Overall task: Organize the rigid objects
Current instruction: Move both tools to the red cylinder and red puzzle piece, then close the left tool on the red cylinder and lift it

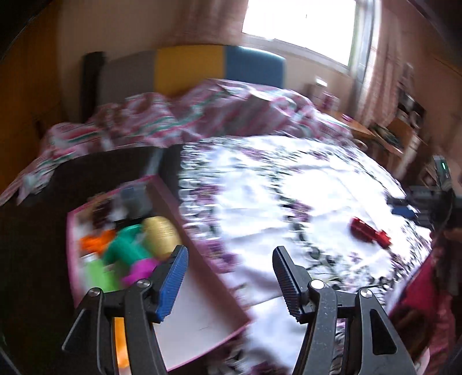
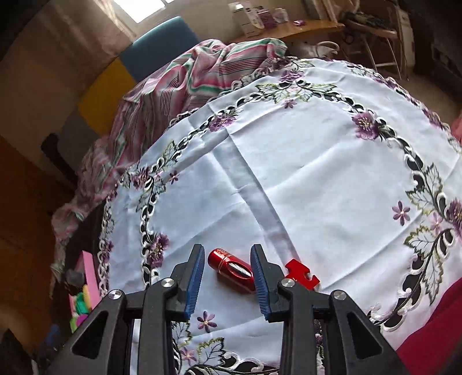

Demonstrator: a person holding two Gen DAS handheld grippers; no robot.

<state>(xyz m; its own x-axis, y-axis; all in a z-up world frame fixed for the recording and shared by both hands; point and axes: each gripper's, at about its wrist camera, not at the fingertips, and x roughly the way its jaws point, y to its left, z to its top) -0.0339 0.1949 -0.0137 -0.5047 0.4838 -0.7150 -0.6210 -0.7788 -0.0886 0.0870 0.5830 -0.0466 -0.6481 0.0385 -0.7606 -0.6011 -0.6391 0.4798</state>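
A pink box (image 1: 202,303) lies on the left of the white flowered cloth (image 1: 260,196) and holds several toys, among them a gold egg (image 1: 160,235), a green piece (image 1: 127,245) and an orange piece (image 1: 95,241). My left gripper (image 1: 228,256) is open and empty over the box's right edge; this view is blurred. A red cylinder (image 2: 231,269) lies on the cloth (image 2: 317,173) between the fingers of my open right gripper (image 2: 226,261). A red puzzle piece (image 2: 301,274) lies just right of it. Both red things show far right in the left wrist view (image 1: 369,232).
A striped pink blanket (image 2: 196,75) is bunched at the back of the bed, before a grey, yellow and blue headboard (image 1: 187,69). A wooden desk (image 2: 288,27) with boxes stands beyond. The pink box shows at the left edge of the right wrist view (image 2: 89,274).
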